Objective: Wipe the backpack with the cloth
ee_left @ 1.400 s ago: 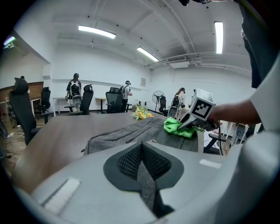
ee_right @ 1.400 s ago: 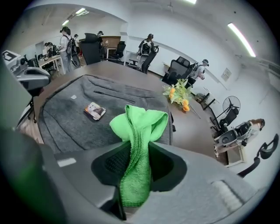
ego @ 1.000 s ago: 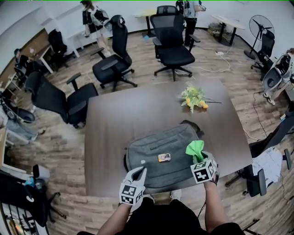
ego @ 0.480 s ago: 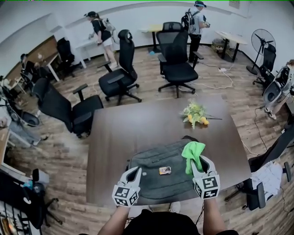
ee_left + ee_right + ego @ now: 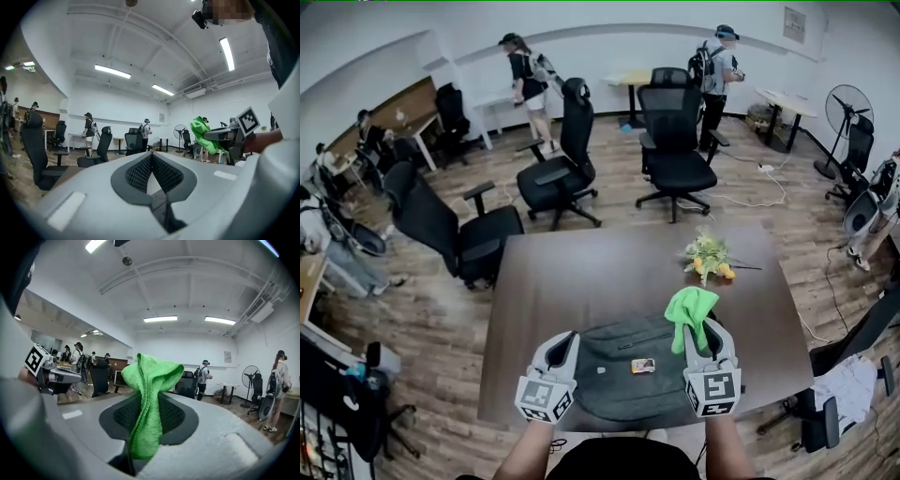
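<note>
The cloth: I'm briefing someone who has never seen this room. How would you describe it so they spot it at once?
Find the brown table mid-room, then the grey backpack at its near edge. Above the backpack's right side the right gripper pinches the cloth: bright green, fuzzy and held aloft, unlike the yellow flowers lying farther back.

No words, numbers or brand names can be read anywhere. The cubes on the left tool [image 5: 560, 345] and right tool [image 5: 705, 330] carry black-and-white square markers [image 5: 713, 389], which are patterns, not letters. A small orange label [image 5: 643, 366] on the backpack [image 5: 614, 384] is too small to read. So is a framed sign [image 5: 794, 24] on the far wall.
</note>
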`<move>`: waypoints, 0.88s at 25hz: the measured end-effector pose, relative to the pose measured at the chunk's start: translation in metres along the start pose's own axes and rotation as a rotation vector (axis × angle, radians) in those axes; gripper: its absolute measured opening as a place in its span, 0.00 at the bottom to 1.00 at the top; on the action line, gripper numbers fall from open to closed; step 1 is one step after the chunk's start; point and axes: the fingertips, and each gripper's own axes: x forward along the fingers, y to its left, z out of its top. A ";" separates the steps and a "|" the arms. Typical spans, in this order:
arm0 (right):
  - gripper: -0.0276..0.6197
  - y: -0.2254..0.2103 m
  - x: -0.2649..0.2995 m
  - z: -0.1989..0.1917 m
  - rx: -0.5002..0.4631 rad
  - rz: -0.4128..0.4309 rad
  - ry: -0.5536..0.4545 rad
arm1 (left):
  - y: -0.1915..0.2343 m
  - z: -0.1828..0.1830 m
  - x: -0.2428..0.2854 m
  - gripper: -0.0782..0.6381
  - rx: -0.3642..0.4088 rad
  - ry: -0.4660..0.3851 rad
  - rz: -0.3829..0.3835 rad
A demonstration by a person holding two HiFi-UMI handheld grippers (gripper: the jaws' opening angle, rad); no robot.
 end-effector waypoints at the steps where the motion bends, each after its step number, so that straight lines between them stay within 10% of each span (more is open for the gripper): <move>1: 0.20 0.002 0.002 0.001 0.000 0.006 -0.001 | 0.001 0.001 0.000 0.13 0.004 -0.005 0.002; 22: 0.19 0.043 0.011 0.004 0.004 0.095 -0.017 | -0.004 0.012 -0.018 0.13 0.020 -0.008 0.012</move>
